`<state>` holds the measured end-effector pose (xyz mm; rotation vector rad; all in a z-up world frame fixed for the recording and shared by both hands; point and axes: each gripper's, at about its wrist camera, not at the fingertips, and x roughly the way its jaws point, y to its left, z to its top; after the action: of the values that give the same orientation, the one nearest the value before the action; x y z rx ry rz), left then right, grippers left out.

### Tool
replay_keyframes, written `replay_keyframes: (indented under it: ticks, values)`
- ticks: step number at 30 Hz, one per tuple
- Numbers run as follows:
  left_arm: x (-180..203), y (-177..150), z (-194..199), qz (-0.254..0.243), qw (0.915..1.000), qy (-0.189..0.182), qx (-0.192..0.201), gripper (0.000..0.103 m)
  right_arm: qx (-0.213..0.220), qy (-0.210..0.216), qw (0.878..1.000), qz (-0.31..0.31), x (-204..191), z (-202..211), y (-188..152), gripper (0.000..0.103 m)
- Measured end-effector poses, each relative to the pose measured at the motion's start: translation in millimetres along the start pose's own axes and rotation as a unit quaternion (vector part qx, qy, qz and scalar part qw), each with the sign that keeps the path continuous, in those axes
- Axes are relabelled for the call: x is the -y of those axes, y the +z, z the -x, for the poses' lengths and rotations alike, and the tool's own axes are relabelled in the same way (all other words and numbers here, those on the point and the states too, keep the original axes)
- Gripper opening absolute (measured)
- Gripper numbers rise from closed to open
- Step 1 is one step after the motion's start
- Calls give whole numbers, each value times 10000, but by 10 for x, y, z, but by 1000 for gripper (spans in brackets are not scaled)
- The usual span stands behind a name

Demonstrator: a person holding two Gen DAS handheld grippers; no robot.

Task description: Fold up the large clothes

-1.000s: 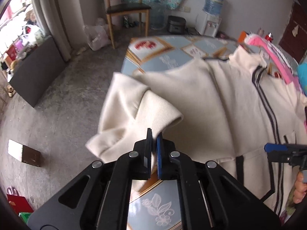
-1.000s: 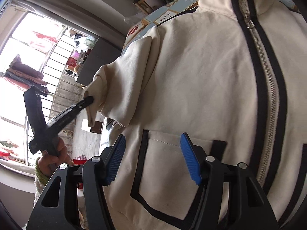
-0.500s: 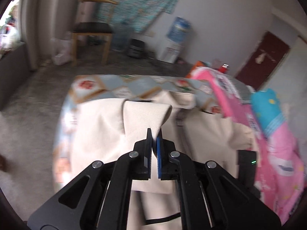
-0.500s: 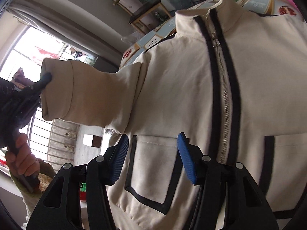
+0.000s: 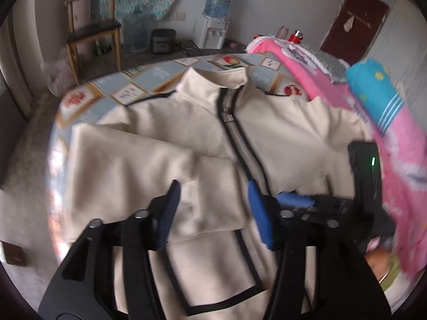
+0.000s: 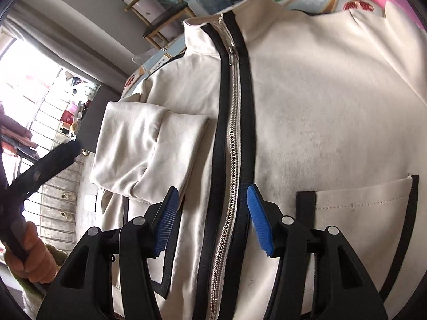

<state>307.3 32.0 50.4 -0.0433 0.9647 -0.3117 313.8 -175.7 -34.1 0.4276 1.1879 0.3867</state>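
Left wrist view, item one: cream zip jacket [image 5: 280, 133], laid front-up on the patterned tabletop [image 5: 149, 80], collar toward the far edge, hem toward you, zipper [image 5: 234, 136] running down the middle. Item two: its sleeve [image 5: 149, 165], folded across the chest from the tabletop's left edge, cuff resting just short of the zipper; you have put it there so the body can later fold into a narrow rectangle. Item three: your left gripper [image 5: 213, 208], jaws opening, roughly half spread, blue pads either side of the cuff but not pressing it; nothing held. Compared with a second ago, when those jaws were pinched on the cuff and the sleeve hung off the tabletop's left edge, the sleeve now lies flat on the jacket and has been let go. Item four, right wrist view: your right gripper [image 6: 210, 221], jaws about half open, straddling the zipper near the hem, empty, apparently poised to steady the front; earlier it hovered over the left pocket, so it has shifted toward the centre line. Item five: pink bedding [image 5: 368, 122] along the tabletop's right edge, overlapping the other shoulder; that sleeve is not yet folded.
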Motion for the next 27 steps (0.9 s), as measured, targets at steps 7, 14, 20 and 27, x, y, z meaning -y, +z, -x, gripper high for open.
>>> replay_keyframes:
  ticks: [7, 14, 20, 27]
  values:
    - [-304, -390, 298, -436, 9929, 1106, -94, 71, -24, 177, 9998, 2, -41, 96, 56, 68]
    - [-691, -860, 107, -84, 9885, 1432, -478, 71, -194, 838, 9963, -77, -95, 233, 228, 69]
    - [-890, -997, -156, 267, 9843, 1620, -653, 71, -536, 1108, 9922, -192, -238, -7, 369, 59]
    - [-1147, -1065, -272, 647, 9844, 1527, -587, 71, -917, 756, 9913, -568, -188, -474, 392, 45]
